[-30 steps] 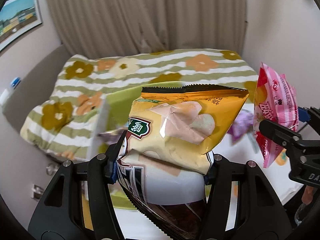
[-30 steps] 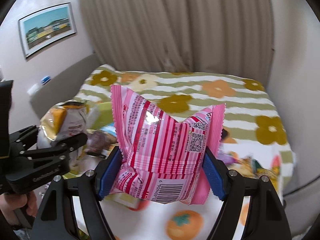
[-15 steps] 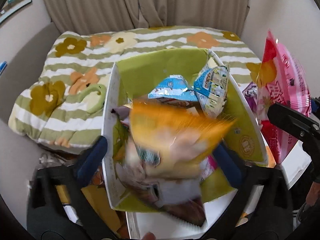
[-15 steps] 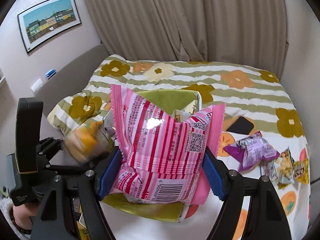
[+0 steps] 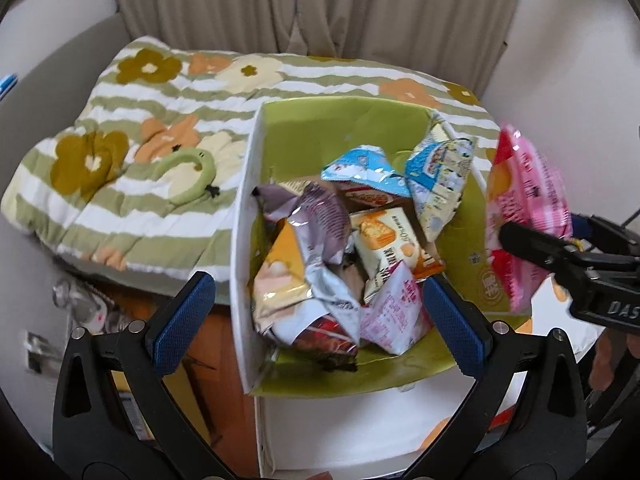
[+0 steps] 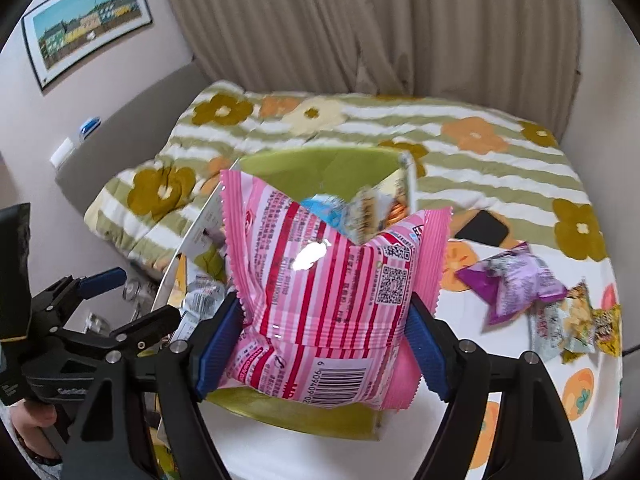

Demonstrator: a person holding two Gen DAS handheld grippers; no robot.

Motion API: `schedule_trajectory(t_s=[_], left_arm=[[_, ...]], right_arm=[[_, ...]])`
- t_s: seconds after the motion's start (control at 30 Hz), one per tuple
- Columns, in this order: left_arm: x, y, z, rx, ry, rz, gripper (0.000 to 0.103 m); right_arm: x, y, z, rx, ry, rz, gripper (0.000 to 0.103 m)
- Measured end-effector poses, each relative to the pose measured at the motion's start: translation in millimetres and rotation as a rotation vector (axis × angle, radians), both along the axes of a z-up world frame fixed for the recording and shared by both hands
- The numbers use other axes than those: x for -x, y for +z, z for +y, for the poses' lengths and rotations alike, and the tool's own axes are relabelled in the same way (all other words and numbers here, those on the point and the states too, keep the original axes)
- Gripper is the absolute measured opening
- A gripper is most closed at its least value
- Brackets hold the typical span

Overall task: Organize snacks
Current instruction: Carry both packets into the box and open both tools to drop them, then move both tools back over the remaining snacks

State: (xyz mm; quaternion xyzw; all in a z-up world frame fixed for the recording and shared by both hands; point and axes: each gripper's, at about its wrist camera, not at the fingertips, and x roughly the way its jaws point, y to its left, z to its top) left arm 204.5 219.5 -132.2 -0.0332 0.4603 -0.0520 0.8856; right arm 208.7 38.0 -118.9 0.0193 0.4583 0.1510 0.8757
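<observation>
Holding the pink striped snack bag (image 6: 320, 312) firmly between the right gripper (image 6: 324, 340) pads, just above the green box (image 5: 486, 292); better releasing low over the pile. Keeping the left gripper (image 5: 316, 312) wide open, empty. Further: purple packet (image 6: 516, 280), probably a phone (image 6: 484, 228), flowered quilt (image 5: 132, 184), curtain (image 6: 360, 24).

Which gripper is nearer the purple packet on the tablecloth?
Right. The right gripper, shut on the pink bag, is just left of the purple packet; the left gripper sits beyond it.
</observation>
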Motion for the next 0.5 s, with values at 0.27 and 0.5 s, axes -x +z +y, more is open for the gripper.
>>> schedule_trajectory(t_s=[0.27,0.5], left_arm=[[6.3,3.0,15.5,0.006,0.073,-0.012,0.103],[18.9,-1.7,21.2,0.034,0.108,0.000,0.102]], right_arm=[[-3.4,-20.4,0.4,-0.140,0.027,0.038,0.103],[10.7,-24.0,-11.9,-0.130,0.027,0.035,0.103]])
